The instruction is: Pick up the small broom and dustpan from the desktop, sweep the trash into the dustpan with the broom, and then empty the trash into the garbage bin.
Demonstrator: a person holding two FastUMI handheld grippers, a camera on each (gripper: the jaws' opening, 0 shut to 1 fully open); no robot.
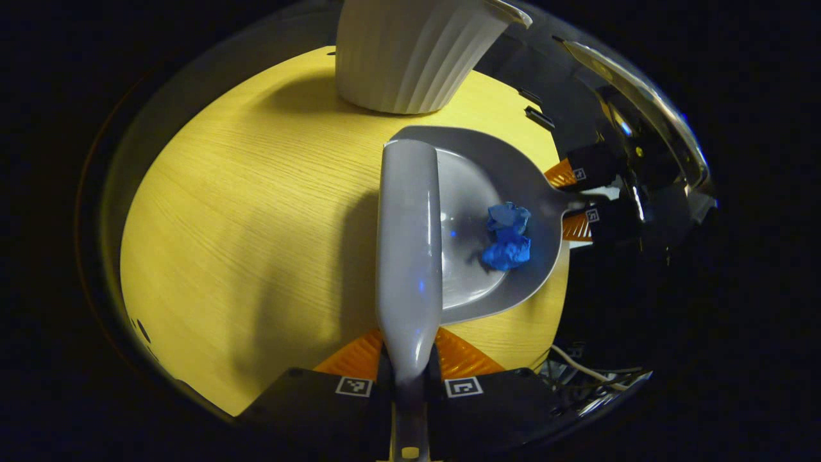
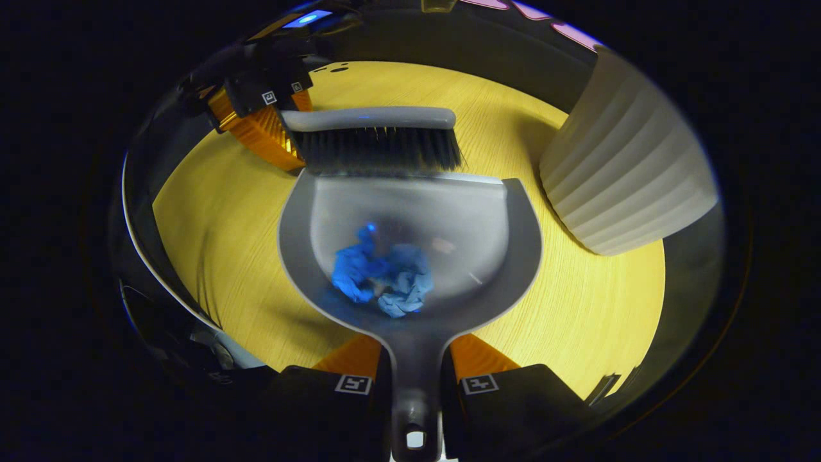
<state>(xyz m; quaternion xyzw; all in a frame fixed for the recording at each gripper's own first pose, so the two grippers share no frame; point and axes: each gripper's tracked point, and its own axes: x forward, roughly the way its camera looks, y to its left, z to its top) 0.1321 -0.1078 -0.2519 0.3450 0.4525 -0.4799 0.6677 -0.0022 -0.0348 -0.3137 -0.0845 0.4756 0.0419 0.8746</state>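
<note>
The gray dustpan (image 2: 410,244) has a crumpled blue scrap of trash (image 2: 383,280) in it, down near the handle end. In the left gripper view the blue trash (image 1: 508,236) sits in the same pan (image 1: 513,173), on the side close to the handle. The pan's front edge lies on the yellow wooden surface (image 2: 218,218).

The small gray broom (image 2: 375,144) stands at the pan's open front edge, with its dark bristles pointing down. In the left gripper view the broom's back (image 1: 410,250) runs straight ahead, across the pan.

The left tool (image 1: 410,369) is closed on the broom's handle, with one finger on each side. The right tool (image 2: 414,372) is closed on the dustpan's handle in the same way. It also shows far off in the left gripper view (image 1: 580,205), holding the handle.

A white ribbed garbage bin (image 2: 625,179) stands on the surface, near the pan. I cannot see inside it. The room around the surface is dark.
</note>
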